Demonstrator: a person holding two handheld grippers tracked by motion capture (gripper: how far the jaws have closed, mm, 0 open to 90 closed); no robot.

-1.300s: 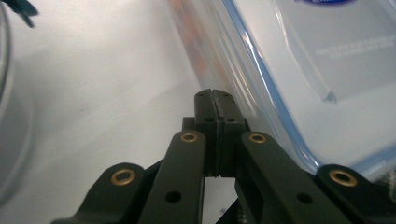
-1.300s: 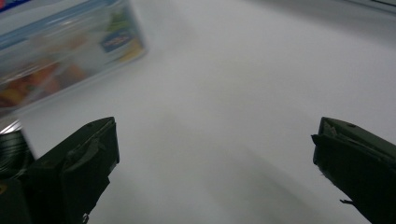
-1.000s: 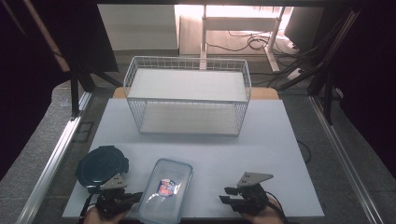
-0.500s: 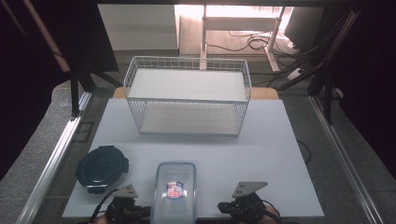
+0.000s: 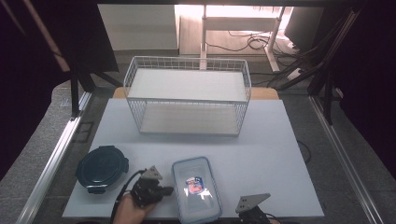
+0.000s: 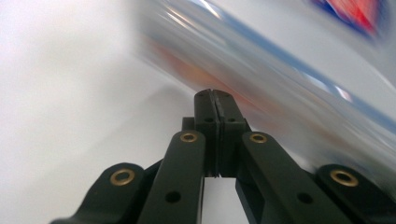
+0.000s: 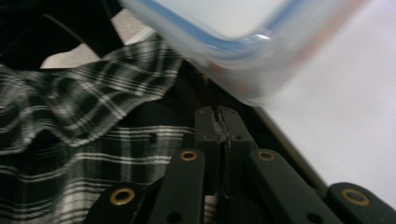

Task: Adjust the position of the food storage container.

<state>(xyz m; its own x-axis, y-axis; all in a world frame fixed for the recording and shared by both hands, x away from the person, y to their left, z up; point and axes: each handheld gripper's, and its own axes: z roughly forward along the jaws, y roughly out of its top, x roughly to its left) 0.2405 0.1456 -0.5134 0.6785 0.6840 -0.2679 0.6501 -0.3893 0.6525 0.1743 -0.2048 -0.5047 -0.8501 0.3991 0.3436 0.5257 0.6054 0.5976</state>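
Note:
A clear rectangular box (image 5: 196, 189) with a blue-rimmed lid and a red and blue label lies near the table's front edge. My left gripper (image 5: 166, 190) is at the box's left side. It is shut, and its tips (image 6: 211, 93) rest against the blurred wall of the box (image 6: 280, 65). My right gripper (image 7: 217, 111) is shut with nothing between its fingers, just short of the box's near right corner (image 7: 243, 79). Its grey plate (image 5: 252, 202) shows at the bottom edge of the high view.
A round dark lidded container (image 5: 102, 168) sits left of the left gripper. A white wire basket (image 5: 187, 95) stands at the back middle of the white tabletop (image 5: 280, 154). A plaid sleeve (image 7: 70, 126) lies behind the right gripper.
The clear box has slid to the right and turned straighter. My left gripper has followed it rightward. My right gripper has drawn back toward the front edge.

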